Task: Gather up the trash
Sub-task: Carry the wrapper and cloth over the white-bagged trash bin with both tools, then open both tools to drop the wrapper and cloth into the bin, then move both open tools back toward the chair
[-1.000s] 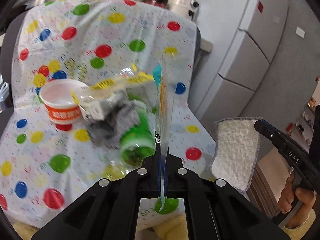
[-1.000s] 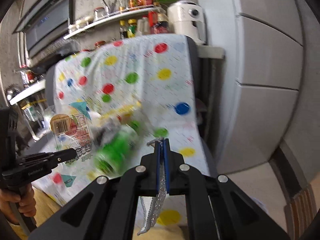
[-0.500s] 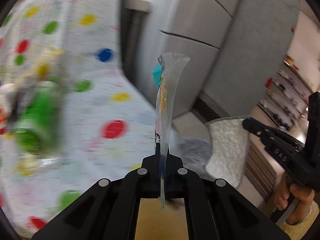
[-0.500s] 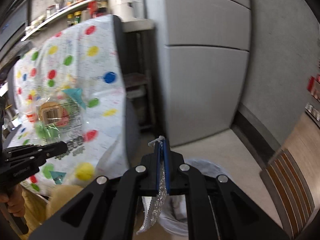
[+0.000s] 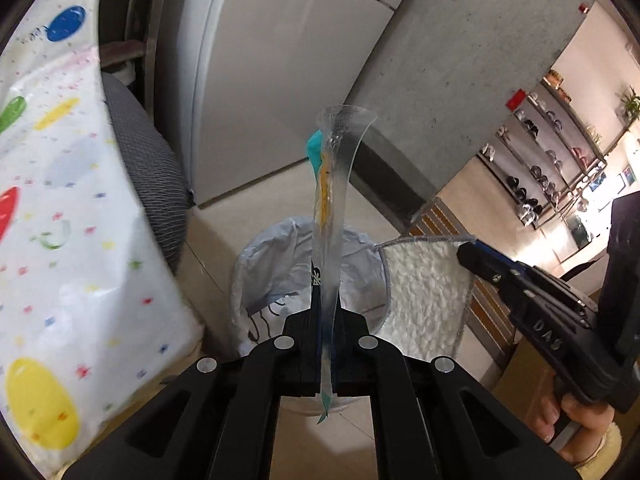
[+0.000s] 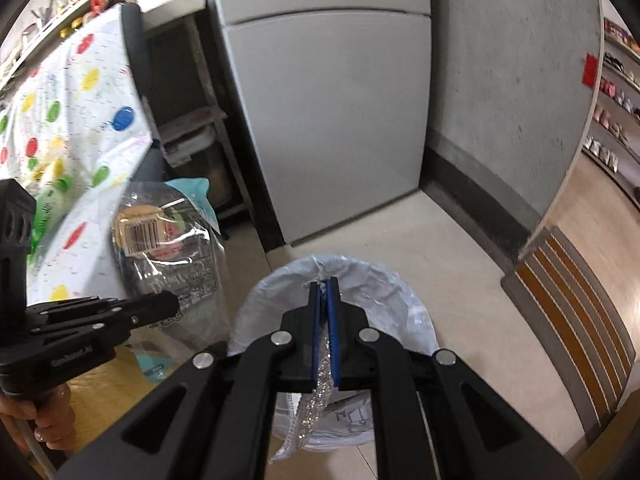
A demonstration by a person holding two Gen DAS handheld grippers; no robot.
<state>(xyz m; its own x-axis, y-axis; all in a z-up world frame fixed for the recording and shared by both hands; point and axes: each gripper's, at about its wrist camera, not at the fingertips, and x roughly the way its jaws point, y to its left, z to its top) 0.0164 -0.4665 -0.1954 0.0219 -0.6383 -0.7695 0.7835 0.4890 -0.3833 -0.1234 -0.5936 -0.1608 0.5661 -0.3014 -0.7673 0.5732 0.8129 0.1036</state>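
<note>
Your left claw [image 5: 326, 344] clamped the clear plastic wrapper [image 5: 332, 216], your right claw [image 6: 325, 320] the white cloth [image 5: 424, 292]; releasing early risked missing the white-lined bin [image 6: 404, 280].

Trash bin [image 6: 400, 292] interior largely screened by right gripper [image 6: 325, 292] body. Clear food wrapper [image 5: 332, 200] print unreadable edge-on. Polka-dot tablecloth [image 5: 60, 240] cropped at left frame edge. Shelf items [image 5: 536, 184] too small to identify.

White tablecloth [image 5: 80, 240] multicoloured dots; pale blue bin liner [image 6: 360, 280]; white cloth [image 5: 424, 292] grey-edged.
</note>
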